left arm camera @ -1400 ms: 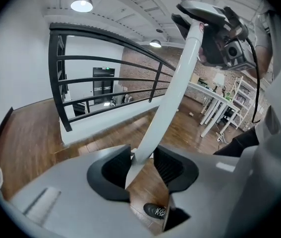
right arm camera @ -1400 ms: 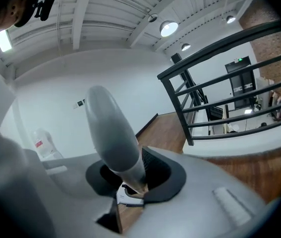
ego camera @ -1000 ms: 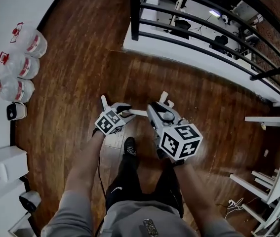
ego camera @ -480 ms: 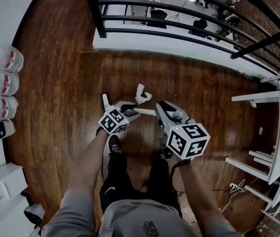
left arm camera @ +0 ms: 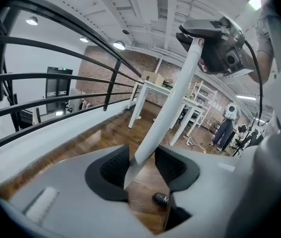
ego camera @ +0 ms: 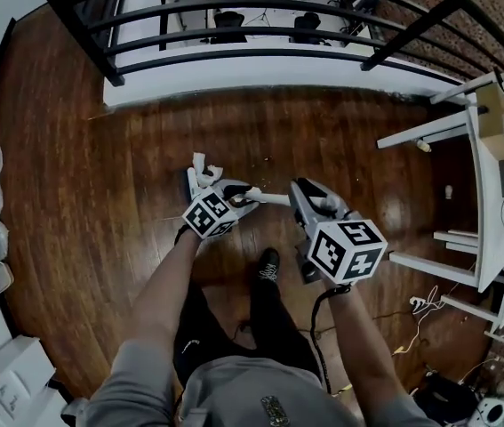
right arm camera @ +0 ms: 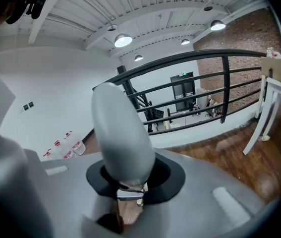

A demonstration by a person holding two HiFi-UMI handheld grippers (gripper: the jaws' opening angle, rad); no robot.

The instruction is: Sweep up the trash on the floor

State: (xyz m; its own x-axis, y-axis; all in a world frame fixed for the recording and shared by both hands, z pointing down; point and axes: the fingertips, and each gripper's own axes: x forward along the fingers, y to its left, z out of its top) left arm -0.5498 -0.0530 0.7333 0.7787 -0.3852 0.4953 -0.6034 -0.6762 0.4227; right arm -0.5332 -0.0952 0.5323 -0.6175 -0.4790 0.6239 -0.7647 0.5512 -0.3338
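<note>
Sweeping stance on the dark brown wooden plank floor [ego camera: 74, 194], on the near side of the black metal railing [ego camera: 260, 34]. The left claw [left arm camera: 142, 162] is closed narrow on the lower part of a white plastic broom pole [left arm camera: 172, 103]. The right claw [right arm camera: 130, 177] is clamped round the pole's rounded pale top end. A white crumpled scrap [ego camera: 203, 167], likely paper trash, lies between the railing and the left claw, just beyond the claw's tip. No view shows the broom head, so I cannot say whether the bristles meet the floor. To sweep well, I judge the lower claw should steer and the upper claw only pivot, drawing the scrap away from the railing towards the black shoe [ego camera: 269, 265] in short strokes, since light paper may skip aside. Only the head view gives the scrap and the layout. Only the left gripper view shows the pole rising to the other claw, with a distant standing person beyond the railing's end. Only the right gripper view shows the grip on the pole's top end.
</note>
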